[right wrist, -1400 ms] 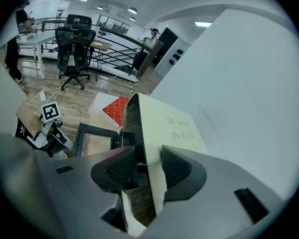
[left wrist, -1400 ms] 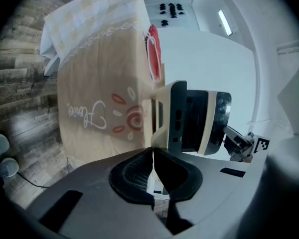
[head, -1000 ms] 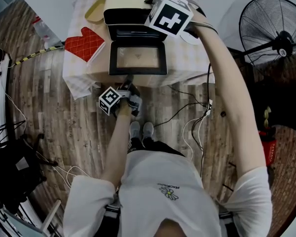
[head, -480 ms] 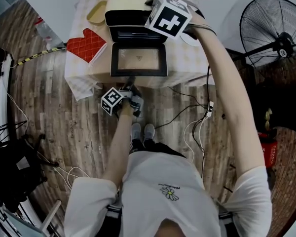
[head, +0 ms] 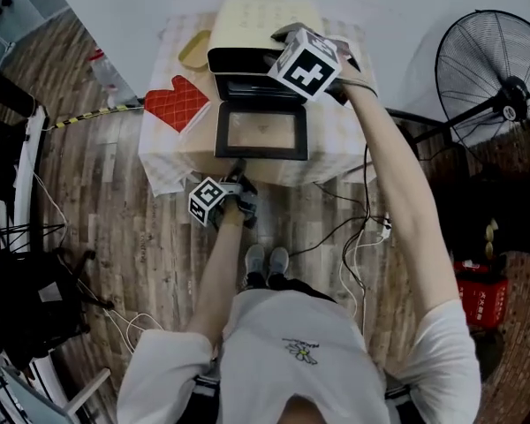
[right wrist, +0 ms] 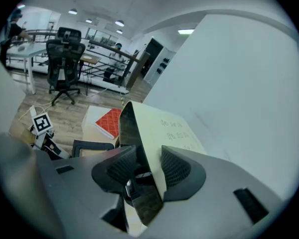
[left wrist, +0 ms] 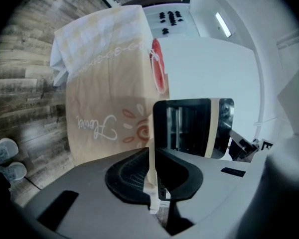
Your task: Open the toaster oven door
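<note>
The cream toaster oven (head: 263,20) stands on a table with its glass door (head: 261,131) folded down flat toward me. My left gripper (head: 239,165) is shut on the door's handle at the front edge. In the left gripper view the handle (left wrist: 150,163) runs edge-on between the shut jaws of that gripper (left wrist: 152,177), and the dark oven cavity (left wrist: 187,128) lies beyond. My right gripper (head: 281,42) is shut on the oven's top right front corner. In the right gripper view its pads (right wrist: 175,169) press on the oven's edge (right wrist: 154,133), one on each side.
A red oven mitt (head: 178,102) and a yellow dish (head: 194,49) lie left of the oven on the checked tablecloth (head: 336,140). A standing fan (head: 495,78) is at the right. Cables (head: 353,228) trail on the wooden floor, beside a red basket (head: 481,294).
The head view has shifted, so the table sits a little lower and further right in the picture. The door stays flat open and both grippers keep their holds.
</note>
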`<action>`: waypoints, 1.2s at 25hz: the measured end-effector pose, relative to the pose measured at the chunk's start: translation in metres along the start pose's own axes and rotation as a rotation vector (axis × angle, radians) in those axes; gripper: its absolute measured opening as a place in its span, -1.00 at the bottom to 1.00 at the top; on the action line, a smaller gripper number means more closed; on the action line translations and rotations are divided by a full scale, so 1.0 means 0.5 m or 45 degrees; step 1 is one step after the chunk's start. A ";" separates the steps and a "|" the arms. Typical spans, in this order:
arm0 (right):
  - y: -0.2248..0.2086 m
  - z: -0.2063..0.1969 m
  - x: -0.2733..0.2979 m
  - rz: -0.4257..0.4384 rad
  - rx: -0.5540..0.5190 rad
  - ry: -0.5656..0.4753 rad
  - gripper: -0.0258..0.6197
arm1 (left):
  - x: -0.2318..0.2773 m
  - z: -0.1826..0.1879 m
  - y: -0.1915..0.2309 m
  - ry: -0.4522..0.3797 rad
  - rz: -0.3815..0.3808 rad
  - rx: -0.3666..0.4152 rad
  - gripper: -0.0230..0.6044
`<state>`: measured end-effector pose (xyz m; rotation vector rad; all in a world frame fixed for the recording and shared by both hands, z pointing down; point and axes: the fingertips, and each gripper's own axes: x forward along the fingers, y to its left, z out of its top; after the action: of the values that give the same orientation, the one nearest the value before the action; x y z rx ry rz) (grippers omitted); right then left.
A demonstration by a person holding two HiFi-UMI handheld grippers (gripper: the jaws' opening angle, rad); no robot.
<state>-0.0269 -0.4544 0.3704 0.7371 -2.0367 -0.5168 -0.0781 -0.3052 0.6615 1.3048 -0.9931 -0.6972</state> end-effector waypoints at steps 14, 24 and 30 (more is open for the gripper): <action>-0.022 0.000 -0.219 -0.347 0.412 -0.371 -0.61 | -0.080 0.160 -0.438 -0.241 -0.161 0.892 -0.76; 0.086 -0.049 -0.415 -0.613 0.788 -0.716 -0.62 | -0.181 -0.007 -0.734 -0.469 -0.291 1.912 -0.86; 0.170 -0.107 -0.474 -0.765 0.909 -0.740 -0.83 | -0.220 -0.107 -0.715 -0.472 -0.254 2.163 -0.87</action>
<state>0.0954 -0.2370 0.3074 1.8339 -2.5536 -0.3394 -0.0389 -0.2441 0.2907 2.7969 -1.8946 -0.0667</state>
